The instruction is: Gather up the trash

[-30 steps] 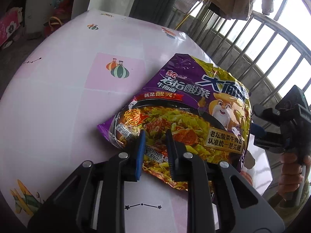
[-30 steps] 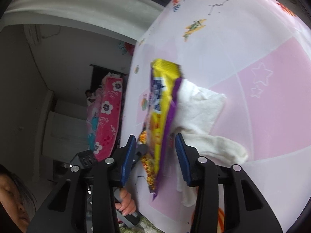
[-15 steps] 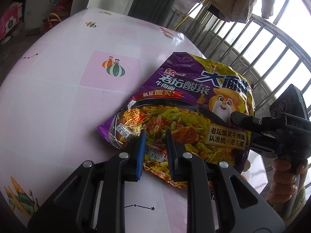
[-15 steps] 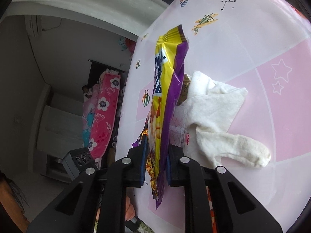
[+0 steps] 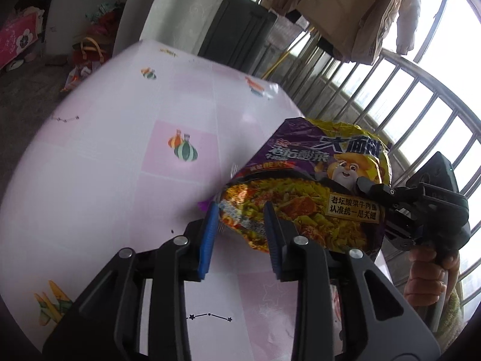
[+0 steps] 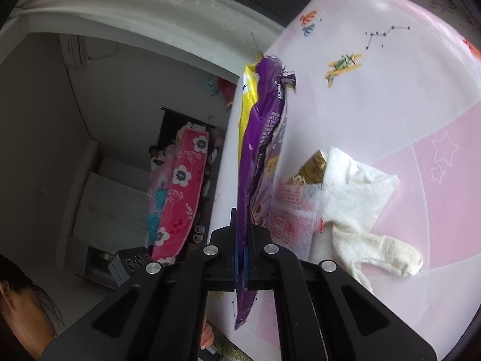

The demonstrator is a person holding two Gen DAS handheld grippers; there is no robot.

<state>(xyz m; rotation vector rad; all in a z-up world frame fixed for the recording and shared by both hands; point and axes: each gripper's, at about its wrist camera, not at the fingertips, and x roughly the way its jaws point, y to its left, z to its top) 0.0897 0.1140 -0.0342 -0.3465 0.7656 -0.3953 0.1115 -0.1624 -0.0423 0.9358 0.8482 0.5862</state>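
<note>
A purple and yellow instant-noodle bag (image 5: 315, 174) hangs tilted above the pink patterned table (image 5: 120, 150). In the right wrist view the bag (image 6: 261, 138) stands edge-on, and my right gripper (image 6: 240, 219) is shut on its lower edge. From the left wrist view that same right gripper (image 5: 365, 186) pinches the bag's right side. My left gripper (image 5: 239, 213) has its jaws opening. The bag's lower left corner sits between the blue pads, and they do not press on it.
A white sock (image 6: 360, 198) lies on the table (image 6: 390, 105) beside a gold wrapper (image 6: 314, 167) and a clear wrapper with red print (image 6: 288, 204). A person's hand (image 5: 427, 273) holds the right gripper's handle. A metal railing (image 5: 405, 90) runs behind the table's far right edge.
The right jaws closed on the bag's edge and the left jaws spread apart. The bag rose off the table, uncovering the wrappers beside the sock.
</note>
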